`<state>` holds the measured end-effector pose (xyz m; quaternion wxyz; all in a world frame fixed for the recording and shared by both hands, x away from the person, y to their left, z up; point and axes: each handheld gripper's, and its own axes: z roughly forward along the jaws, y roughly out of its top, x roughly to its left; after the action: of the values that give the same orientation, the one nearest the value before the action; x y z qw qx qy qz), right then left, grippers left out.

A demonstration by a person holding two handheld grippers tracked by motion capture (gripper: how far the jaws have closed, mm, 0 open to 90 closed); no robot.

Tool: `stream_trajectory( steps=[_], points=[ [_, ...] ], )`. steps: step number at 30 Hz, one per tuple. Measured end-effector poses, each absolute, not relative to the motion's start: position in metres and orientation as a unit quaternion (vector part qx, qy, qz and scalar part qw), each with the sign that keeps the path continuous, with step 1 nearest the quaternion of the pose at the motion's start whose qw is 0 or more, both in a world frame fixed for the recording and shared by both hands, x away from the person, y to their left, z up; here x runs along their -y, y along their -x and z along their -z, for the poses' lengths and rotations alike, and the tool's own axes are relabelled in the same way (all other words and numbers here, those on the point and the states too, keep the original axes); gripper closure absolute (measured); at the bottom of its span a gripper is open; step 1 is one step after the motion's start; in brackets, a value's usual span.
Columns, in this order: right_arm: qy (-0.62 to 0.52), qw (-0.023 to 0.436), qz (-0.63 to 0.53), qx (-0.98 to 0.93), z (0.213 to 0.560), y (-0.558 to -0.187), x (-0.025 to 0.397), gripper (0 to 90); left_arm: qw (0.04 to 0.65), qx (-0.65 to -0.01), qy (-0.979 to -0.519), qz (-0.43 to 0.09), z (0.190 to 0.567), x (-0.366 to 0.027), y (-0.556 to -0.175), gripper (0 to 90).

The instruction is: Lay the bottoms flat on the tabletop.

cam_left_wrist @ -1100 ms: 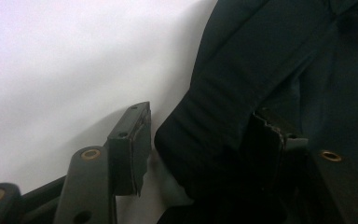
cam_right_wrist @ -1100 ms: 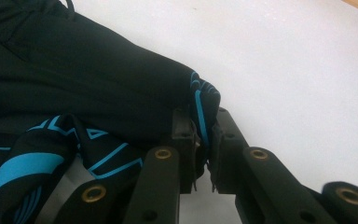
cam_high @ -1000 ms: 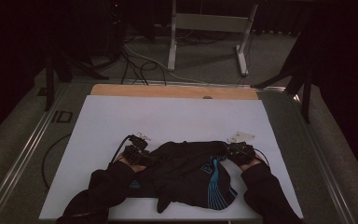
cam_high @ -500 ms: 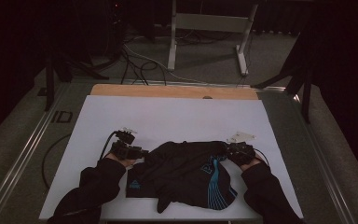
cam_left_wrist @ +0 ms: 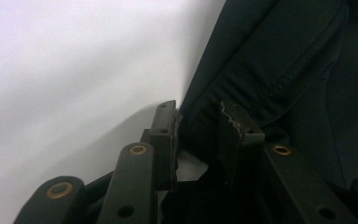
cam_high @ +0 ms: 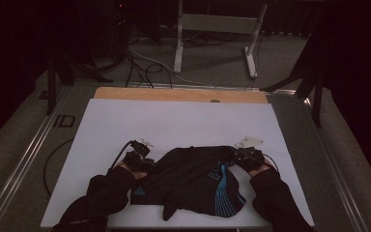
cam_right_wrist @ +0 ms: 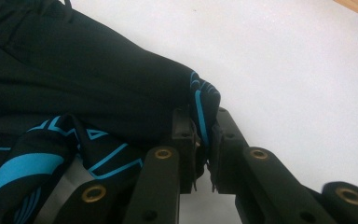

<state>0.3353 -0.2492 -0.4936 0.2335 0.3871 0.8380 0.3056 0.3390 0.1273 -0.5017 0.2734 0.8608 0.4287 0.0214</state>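
White sheeting is covering the table (cam_high: 125,125), with a wooden strip along its far edge and dark floor and cables running behind it in the upper part of the high view. A black garment with blue trim (cam_high: 193,181) is lying crumpled in the lower centre of that frame, between the two forearms. The left tool (cam_left_wrist: 198,135) is sitting at the garment's left edge with its jaws parted around a stitched fold, not yet pinching. The right tool (cam_right_wrist: 205,149) is pressing together on a blue-striped corner of the fabric. Judged from this, the main risk is an uneven pull: if the right side is drawing outward before the left jaws are closing, the garment is likely to slide across the smooth sheet rather than spread. The left tool is also bearing on a thick seam, which may be slipping out or gathering extra layers as the jaws close.
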Motion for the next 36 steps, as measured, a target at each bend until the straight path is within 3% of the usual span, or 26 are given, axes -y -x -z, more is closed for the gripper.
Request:
stream_trajectory(
  steps=[4,8,20,29,36],
  points=[
    [-0.387,0.235,-0.305,-0.838,0.493,-0.335,0.249,82.1,0.277,-0.419,-0.865,-0.012,0.501,-0.128,-0.339,82.0],
    [-0.386,0.236,-0.309,-0.836,0.492,-0.336,0.249,82.1,0.261,-0.399,-0.878,-0.041,0.497,-0.119,-0.337,84.2],
    [-0.390,0.241,-0.336,-0.823,0.480,-0.344,0.247,82.3,0.296,-0.408,-0.857,-0.105,0.463,-0.141,-0.366,84.1],
    [-0.393,0.244,-0.346,-0.817,0.467,-0.394,0.228,82.2,0.287,-0.403,-0.853,-0.165,0.435,-0.149,-0.417,84.0],
    [-0.422,0.238,-0.351,-0.801,0.464,-0.437,0.225,82.2,0.263,-0.414,-0.848,-0.202,0.437,-0.145,-0.445,83.7]
  ],
)
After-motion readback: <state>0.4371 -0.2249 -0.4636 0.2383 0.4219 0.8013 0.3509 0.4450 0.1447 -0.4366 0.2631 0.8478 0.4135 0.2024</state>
